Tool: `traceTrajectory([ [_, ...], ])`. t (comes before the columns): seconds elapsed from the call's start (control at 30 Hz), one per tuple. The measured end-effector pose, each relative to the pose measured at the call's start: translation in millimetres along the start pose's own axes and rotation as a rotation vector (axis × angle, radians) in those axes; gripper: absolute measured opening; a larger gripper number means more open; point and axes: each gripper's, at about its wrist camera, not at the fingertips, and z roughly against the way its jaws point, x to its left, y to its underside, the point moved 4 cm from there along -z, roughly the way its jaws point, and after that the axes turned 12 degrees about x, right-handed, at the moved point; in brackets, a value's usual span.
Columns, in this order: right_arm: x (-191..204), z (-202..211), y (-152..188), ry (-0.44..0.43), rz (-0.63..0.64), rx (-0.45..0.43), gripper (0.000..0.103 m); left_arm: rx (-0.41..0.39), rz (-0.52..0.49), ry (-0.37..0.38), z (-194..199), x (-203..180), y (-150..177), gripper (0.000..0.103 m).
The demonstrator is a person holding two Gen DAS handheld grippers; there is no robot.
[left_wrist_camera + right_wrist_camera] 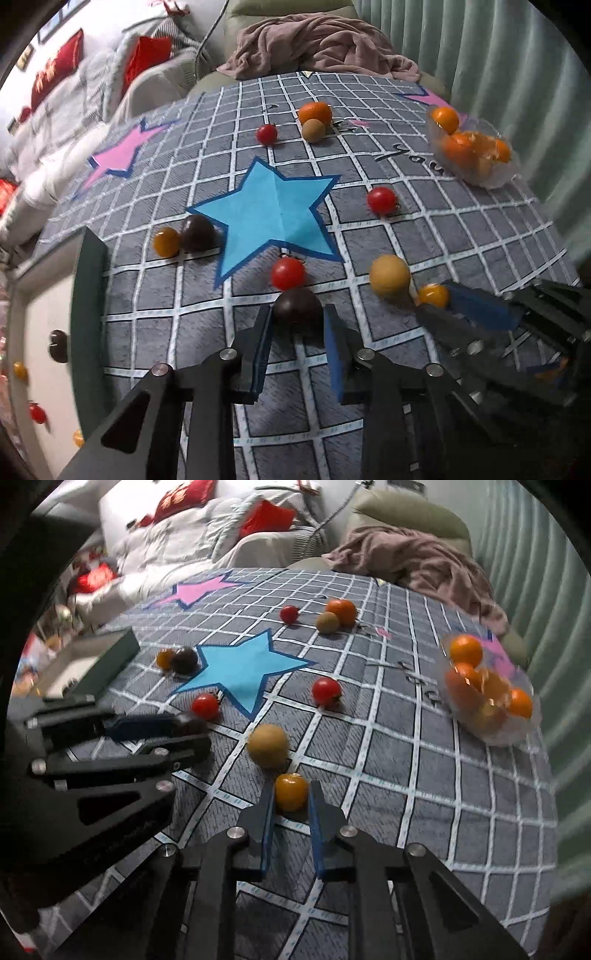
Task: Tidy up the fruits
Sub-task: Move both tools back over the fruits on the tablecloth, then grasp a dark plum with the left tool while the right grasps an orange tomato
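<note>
The left gripper (298, 325) clamps a dark plum (297, 305) on the checked cloth (406, 229). The right gripper (291, 801) clamps a yellow tomato (291, 791) beside a tan fruit (267, 746).

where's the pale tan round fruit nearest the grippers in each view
Left wrist view: the pale tan round fruit sits lower right of centre, beside the small yellow-orange tomato.
Right wrist view: the same fruit lies just left of centre, right behind that tomato.
Shared landmark: the big blue paper star lies up and left of the fruit in both views.
</note>
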Motion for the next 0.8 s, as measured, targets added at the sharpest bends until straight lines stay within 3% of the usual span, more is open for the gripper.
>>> traceTrajectory([
  [0.1,-11,6,10,-0.056,-0.070,0.003,0.018,-0.006,0.004,0.018,2,2,8,0.028],
  [0.43,-13,32,59,-0.097,-0.151,0.000,0.019,0.007,0.070,0.103,20,20,61,0.028],
  [0.8,-2,58,100,-0.154,-0.231,-0.013,0.019,0.010,0.094,0.122,37,28,100,0.028],
])
